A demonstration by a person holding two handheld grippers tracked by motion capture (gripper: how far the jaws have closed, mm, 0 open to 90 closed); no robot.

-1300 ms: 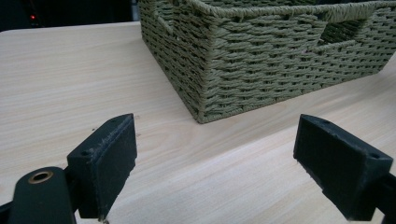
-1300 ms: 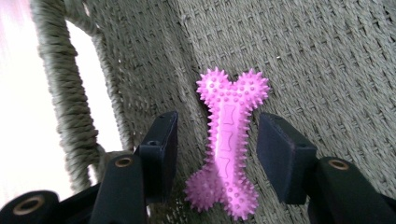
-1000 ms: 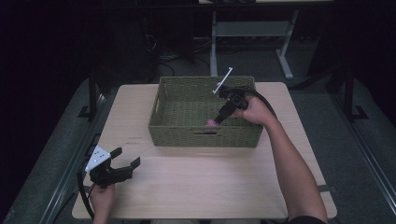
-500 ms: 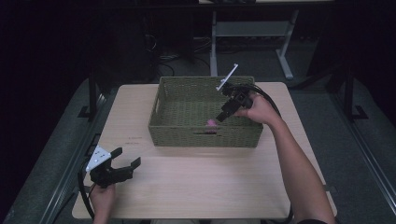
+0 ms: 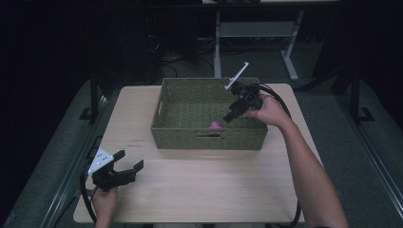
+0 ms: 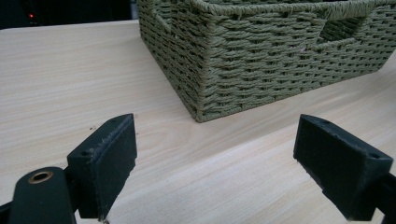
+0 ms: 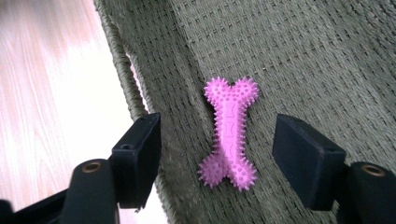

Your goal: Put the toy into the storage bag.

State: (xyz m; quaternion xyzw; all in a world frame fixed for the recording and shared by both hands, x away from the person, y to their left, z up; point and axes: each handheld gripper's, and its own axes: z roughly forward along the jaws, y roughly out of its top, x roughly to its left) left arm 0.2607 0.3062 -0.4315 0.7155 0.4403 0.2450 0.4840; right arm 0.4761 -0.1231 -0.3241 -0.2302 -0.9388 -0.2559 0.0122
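In the high view there is one woven green basket (image 5: 209, 124) on one pale wooden table (image 5: 209, 190), one pink toy (image 5: 215, 125) on the basket's floor close to its near wall, and two grippers. The right gripper (image 5: 231, 114) hangs over the basket's right half, tilted down toward the toy, its jaws apart and closed on nothing; the right hand (image 5: 268, 110) holds it above the basket's right rim. The left gripper (image 5: 129, 161) sits well apart from the basket, near the table's front left corner, jaws spread wide and empty, with the left hand (image 5: 104, 202) behind it. Against half a second ago, the right gripper stands a little higher above the toy, which now lies clear of the jaws; the left gripper has not shifted.

In the left gripper view, the two black jaws stand wide apart over bare tabletop (image 6: 60, 79), touching nothing, with the basket's near corner (image 6: 201, 93) ahead of them.

In the right gripper view, the single pink bone-shaped toy (image 7: 229, 135), covered in small spikes, lies flat on the basket's woven floor (image 7: 303, 60) between the open jaws, touched by neither, close beside the basket's wall (image 7: 122, 74).
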